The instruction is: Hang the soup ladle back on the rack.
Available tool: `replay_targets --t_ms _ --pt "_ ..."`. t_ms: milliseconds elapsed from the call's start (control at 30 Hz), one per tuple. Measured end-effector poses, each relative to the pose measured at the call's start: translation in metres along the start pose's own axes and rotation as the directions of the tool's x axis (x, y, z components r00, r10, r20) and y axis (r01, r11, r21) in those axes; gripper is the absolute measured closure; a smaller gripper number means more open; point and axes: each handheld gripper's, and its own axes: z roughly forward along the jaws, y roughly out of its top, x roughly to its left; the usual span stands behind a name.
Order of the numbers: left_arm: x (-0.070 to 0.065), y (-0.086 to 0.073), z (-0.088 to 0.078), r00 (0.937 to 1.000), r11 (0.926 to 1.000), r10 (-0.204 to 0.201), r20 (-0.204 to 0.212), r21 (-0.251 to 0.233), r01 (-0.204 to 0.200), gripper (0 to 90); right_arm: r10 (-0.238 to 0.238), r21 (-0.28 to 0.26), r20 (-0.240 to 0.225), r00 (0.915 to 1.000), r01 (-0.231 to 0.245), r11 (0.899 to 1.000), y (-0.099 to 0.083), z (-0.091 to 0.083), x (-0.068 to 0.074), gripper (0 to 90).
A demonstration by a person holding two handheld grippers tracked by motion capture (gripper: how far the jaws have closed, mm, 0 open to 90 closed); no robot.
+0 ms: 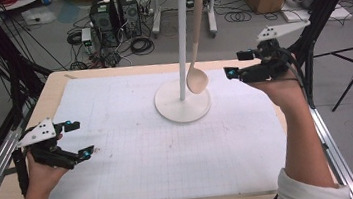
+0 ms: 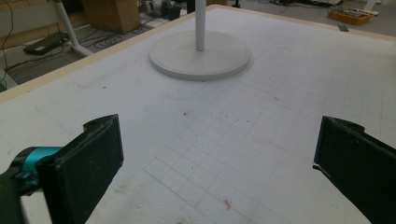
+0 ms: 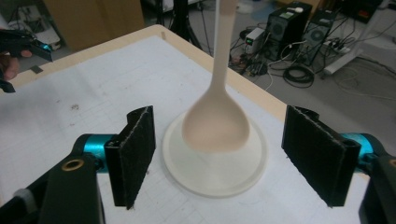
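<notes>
The right tool point(image 3: 219, 158) stood spread before the wooden spoon point(image 3: 215, 123), which hung from the stand point(image 1: 178, 54) over the worktop point(image 1: 120, 151) (light, stiff, smooth); best pinched at its handle.

1. Wooden spoon point(image 1: 197, 72): one, hanging from the rack, bowl downward, above the round base.
2. White hook rack point(image 1: 183, 101): one, a single pole on one round base, toward the far edge of the tabletop.
3. Gridded white mat point(image 1: 169, 145): one, covering most of the tabletop.
4. Hand-held grippers: two, the left gripper point(image 1: 79, 139) at the left edge and the right gripper point(image 1: 238, 64) near the far right corner.
5. Computer towers point(image 1: 113, 13): two, side by side on the floor beyond the far edge.
</notes>
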Motion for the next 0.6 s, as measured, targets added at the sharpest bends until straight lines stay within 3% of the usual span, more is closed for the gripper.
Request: replay_targets --t_ms 267,500,600 --pt "-0.002 0.001 0.002 1.0000 1.0000 0.005 0.004 0.004 -0.005 1.7 0.015 -0.067 -0.004 0.9999 -0.016 0.998 -0.042 -0.009 0.008 17.7" --pt "-0.002 0.001 0.001 1.0000 1.0000 0.004 0.004 0.002 -0.004 1.7 0.029 -0.061 0.007 0.9996 -0.028 0.998 -0.073 -0.004 0.012 14.4" --pt "-0.001 0.001 -0.001 1.0000 1.0000 0.001 0.001 -0.004 -0.001 1.7 0.036 -0.054 0.002 0.9994 -0.035 0.998 -0.097 -0.001 0.014 13.2"
